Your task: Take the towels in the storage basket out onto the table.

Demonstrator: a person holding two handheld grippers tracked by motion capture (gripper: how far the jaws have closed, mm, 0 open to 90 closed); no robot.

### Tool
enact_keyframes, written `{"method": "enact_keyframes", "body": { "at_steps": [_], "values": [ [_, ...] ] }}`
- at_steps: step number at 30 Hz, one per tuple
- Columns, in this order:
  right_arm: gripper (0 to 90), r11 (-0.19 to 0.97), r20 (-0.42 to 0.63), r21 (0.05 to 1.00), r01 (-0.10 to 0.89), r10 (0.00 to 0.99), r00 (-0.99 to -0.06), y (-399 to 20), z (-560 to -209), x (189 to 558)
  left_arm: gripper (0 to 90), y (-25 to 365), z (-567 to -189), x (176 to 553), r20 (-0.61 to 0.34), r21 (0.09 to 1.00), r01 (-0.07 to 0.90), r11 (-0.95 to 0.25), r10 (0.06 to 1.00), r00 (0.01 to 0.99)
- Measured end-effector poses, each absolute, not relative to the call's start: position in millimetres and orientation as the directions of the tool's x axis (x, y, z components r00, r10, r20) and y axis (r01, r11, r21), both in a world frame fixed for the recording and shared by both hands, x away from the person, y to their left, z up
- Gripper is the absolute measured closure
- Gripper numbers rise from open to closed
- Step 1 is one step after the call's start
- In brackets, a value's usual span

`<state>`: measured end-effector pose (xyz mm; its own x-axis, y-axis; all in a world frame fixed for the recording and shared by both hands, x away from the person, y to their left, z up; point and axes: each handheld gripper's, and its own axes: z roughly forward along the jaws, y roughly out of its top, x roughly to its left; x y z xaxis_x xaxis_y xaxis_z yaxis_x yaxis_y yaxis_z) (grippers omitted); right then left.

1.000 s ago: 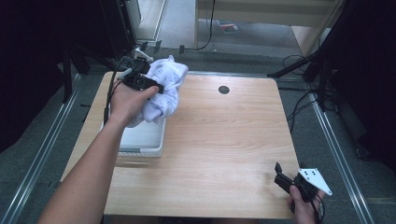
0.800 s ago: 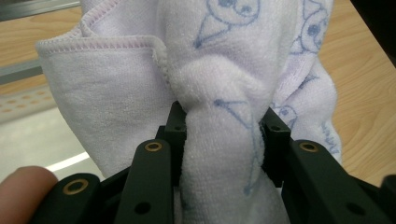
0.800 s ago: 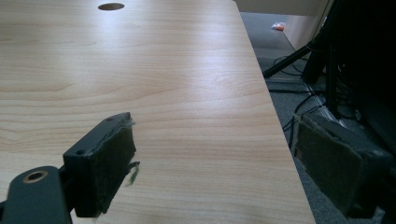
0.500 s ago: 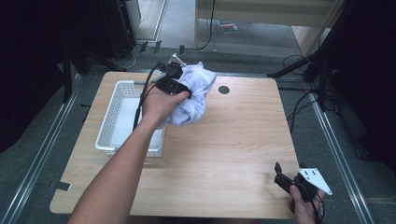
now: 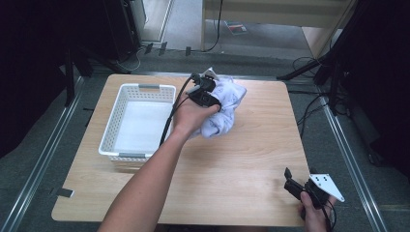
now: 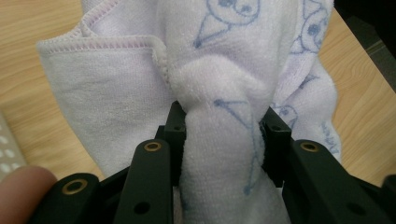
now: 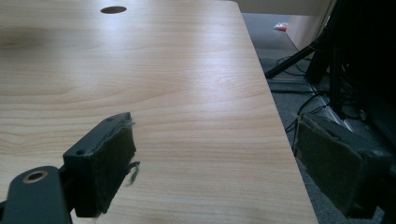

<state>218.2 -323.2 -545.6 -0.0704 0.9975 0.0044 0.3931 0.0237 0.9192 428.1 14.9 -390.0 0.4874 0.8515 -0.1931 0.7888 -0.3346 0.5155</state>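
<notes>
At lower right of the high view, nearest the camera: right gripper (image 5: 290, 178), black, held in a hand at the table's front right corner, grey three-cornered plate on top. Its jaws stand wide apart with nothing between them; the right gripper view shows the two felt-faced pads (image 7: 112, 163) parted over bare wood at the table's right edge.

Lower centre, running up toward mid-frame: a bare forearm (image 5: 145, 183) crossing the table (image 5: 241, 183), light wood-grain top.

Centre of the high view: left gripper (image 5: 212, 101), black, cable trailing back along the wrist. Jaws clamped on a bunched fold of the towel (image 5: 225, 108); the left gripper view shows the cloth (image 6: 224, 93) squeezed into a thick roll between the two jaws, the rest spilling beyond them over the wood. A fingertip sits at that view's lower left corner.

Towel: white terry, pale stitched hem, small blue printed figures. It hangs crumpled at the gripper, over the table's upper middle, just right of the basket; whether its lower end rests on the wood cannot be told.

Left of centre: white plastic basket (image 5: 112, 140), slotted walls, rectangular, standing on the table's left half.

Upper area, beyond the table: grey floor, cables, dark stands.
</notes>
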Motion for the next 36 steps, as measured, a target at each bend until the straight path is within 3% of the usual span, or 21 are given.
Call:
{"method": "enact_keyframes", "body": {
  "at_steps": [17, 26, 29, 32, 36],
  "values": [
    [12.9, 0.023, 0.006, 0.920, 0.392, 0.997, -0.071, -322.7, -545.6, 218.6, 63.9, -31.7, -444.6, 422.9, -0.248, 0.477, 0.809, -0.344, 0.830, 0.499],
    [12.9, 0.026, 0.004, 0.920, 0.392, 0.997, -0.075, -322.8, -545.6, 218.7, 60.5, -40.6, -472.2, 419.4, -0.229, 0.456, 0.821, -0.345, 0.845, 0.483],
    [12.9, 0.025, 0.005, 0.919, 0.393, 0.997, -0.075, -322.8, -545.6, 218.7, 51.9, -42.4, -476.5, 419.2, -0.245, 0.445, 0.827, -0.344, 0.841, 0.482],
    [12.9, 0.026, 0.004, 0.919, 0.392, 0.997, -0.076, -322.8, -545.6, 218.7, 26.5, -44.5, -473.4, 418.0, -0.224, 0.456, 0.828, -0.327, 0.858, 0.463],
    [12.9, 0.026, 0.004, 0.920, 0.392, 0.997, -0.075, -322.8, -545.6, 218.7, 13.1, -38.6, -460.9, 418.3, -0.240, 0.480, 0.825, -0.297, 0.860, 0.450]
  ]
}}
